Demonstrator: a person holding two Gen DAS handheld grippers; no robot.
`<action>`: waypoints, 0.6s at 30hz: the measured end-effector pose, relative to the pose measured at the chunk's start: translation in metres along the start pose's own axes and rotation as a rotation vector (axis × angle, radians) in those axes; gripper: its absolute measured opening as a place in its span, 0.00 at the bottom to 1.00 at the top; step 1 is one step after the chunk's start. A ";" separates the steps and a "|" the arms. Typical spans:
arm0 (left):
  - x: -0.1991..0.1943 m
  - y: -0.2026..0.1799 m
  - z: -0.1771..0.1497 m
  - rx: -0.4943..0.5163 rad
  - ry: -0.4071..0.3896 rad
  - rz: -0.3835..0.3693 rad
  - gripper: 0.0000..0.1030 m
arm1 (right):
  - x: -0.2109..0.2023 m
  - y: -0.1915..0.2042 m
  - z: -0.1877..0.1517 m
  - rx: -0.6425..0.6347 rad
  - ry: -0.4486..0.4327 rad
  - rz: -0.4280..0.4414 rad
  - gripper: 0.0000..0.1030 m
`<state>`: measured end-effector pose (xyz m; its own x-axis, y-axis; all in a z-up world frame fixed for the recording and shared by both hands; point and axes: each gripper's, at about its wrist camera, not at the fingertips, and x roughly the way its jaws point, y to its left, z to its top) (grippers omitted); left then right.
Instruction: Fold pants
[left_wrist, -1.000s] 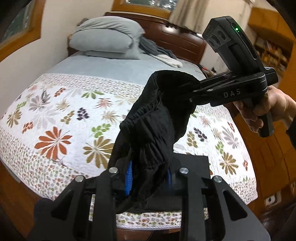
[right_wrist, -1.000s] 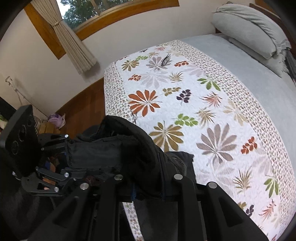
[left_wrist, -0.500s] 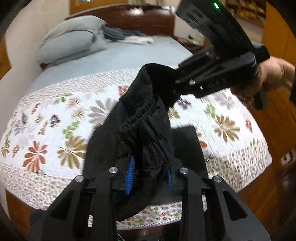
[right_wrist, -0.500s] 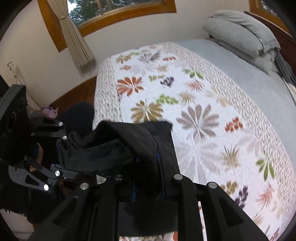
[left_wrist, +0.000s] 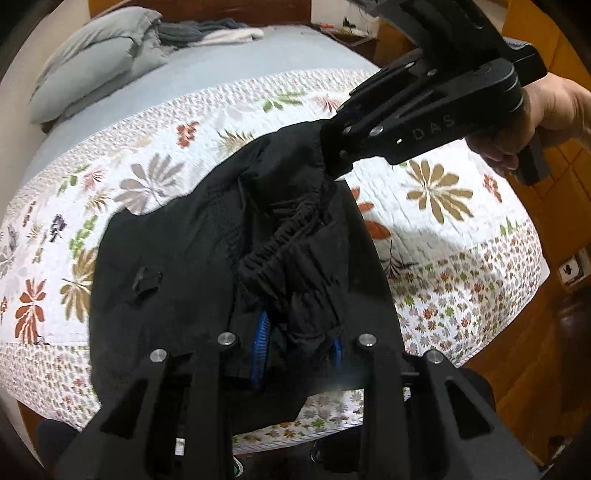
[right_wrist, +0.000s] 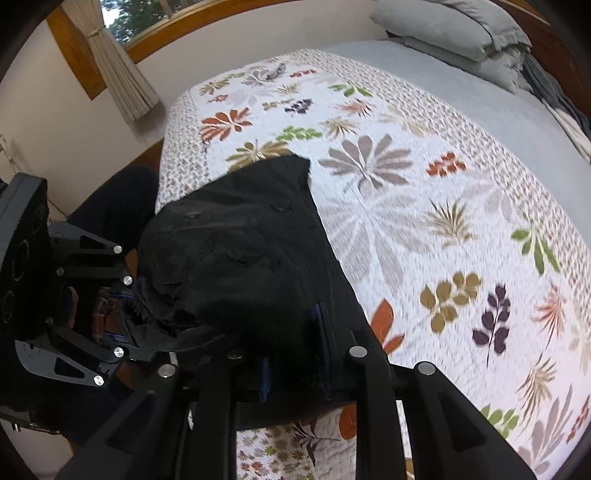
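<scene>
Both grippers — pinching black pants

Cloth, plastic and wood

Matt black cloth pants lie on a quilted, stitched bedspread; left claw matt black plastic with shiny metal pins; glossy wooden floor.

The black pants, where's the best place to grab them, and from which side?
Grab the pants at the gathered elastic waistband, one claw at each end, from above: that bunched edge stands up off the quilt, thick enough to pinch.
</scene>
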<state>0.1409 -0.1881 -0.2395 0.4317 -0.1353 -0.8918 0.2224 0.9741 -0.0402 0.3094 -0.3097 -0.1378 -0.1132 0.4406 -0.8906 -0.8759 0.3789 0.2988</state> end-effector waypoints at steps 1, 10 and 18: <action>0.005 -0.002 0.000 0.005 0.011 -0.003 0.26 | 0.003 -0.006 -0.009 0.020 0.003 -0.007 0.25; 0.050 -0.013 -0.013 0.021 0.115 -0.065 0.37 | -0.024 -0.044 -0.074 0.345 -0.112 0.002 0.41; 0.055 -0.014 -0.015 0.026 0.135 -0.110 0.51 | -0.030 -0.012 -0.056 0.417 -0.315 0.155 0.48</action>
<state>0.1486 -0.2064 -0.2951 0.2824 -0.2134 -0.9353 0.2851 0.9496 -0.1305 0.2976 -0.3729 -0.1336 -0.0248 0.7152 -0.6985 -0.5926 0.5522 0.5864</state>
